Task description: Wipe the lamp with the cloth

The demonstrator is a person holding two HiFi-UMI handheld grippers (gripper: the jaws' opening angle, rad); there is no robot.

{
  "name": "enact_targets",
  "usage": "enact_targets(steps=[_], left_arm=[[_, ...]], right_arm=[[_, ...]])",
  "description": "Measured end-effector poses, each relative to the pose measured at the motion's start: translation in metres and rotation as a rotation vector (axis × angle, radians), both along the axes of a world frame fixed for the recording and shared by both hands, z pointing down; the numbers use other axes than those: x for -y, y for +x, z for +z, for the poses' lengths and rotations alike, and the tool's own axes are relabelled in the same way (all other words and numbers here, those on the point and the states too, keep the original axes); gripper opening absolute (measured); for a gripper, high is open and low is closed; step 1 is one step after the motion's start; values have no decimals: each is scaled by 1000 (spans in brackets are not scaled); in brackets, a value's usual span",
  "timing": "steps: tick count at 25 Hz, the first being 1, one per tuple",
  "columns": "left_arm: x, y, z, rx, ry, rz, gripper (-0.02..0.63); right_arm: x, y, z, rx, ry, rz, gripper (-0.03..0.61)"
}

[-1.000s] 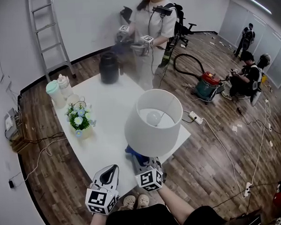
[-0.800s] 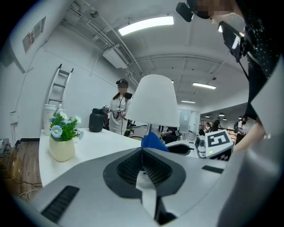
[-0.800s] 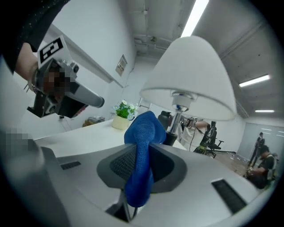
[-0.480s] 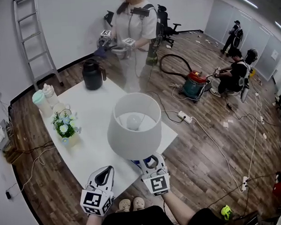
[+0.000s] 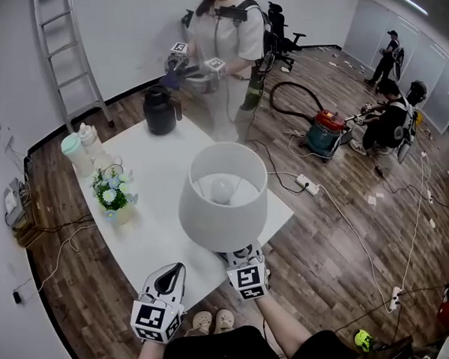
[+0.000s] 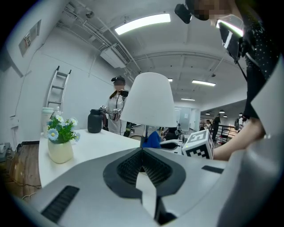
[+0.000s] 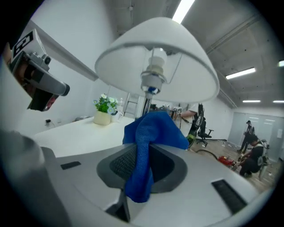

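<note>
The lamp's white shade (image 5: 223, 194) stands over the near edge of the white table (image 5: 161, 178). My right gripper (image 5: 242, 255) sits just under the shade's near rim, shut on a blue cloth (image 7: 144, 146). In the right gripper view the cloth bunches up just in front of the lamp's stem (image 7: 146, 103), below the shade (image 7: 157, 62); whether they touch is unclear. The head view hides the cloth under the shade. My left gripper (image 5: 168, 281) is shut and empty, held low to the left of the lamp. Its own view shows the shade (image 6: 148, 99) and the cloth (image 6: 153, 139) ahead.
A vase of flowers (image 5: 114, 199), two bottles (image 5: 80, 149) and a black jug (image 5: 159, 109) stand on the table's left and far parts. Another person (image 5: 221, 40) with grippers stands beyond the far edge. A ladder (image 5: 64, 48) leans on the wall; a vacuum cleaner (image 5: 327, 132) and cables lie on the floor to the right.
The head view has swung left, then partly back. The blue cloth showed below the shade's rim before; the shade now hides it. The left gripper has kept its place.
</note>
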State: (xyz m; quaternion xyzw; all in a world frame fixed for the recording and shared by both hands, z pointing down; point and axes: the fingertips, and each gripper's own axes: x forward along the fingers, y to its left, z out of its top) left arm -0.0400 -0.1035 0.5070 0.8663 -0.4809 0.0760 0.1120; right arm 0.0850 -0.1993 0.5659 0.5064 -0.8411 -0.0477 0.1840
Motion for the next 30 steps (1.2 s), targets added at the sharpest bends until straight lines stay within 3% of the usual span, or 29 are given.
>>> enact_targets(steps=[5,8,15,18,23,26,30], left_arm=[[-1,2,3,0,-5,-5,12],[0,5,4,2,-9,2,12],[3,8,5,15,-10,13,12],[4,5,4,26,-15,5,11],[1,-5,5,52,-31,-22,11],[1,-13,8,67,-47,-40,11],[7,-16,11,73,-59,-56,11]], right_arm=[[-4,11,38,-59,-126,-2,75],[-4,15,33,-9,-127,-34,75],[18,51,-35,492,-50,-222,75],[39,61,-54,596,-60,-326,75],[65,46,-55,748,-157,-520,75],[69,21,-48,760,-218,-632,75],[71,-5,-29,654,-288,-684,75]])
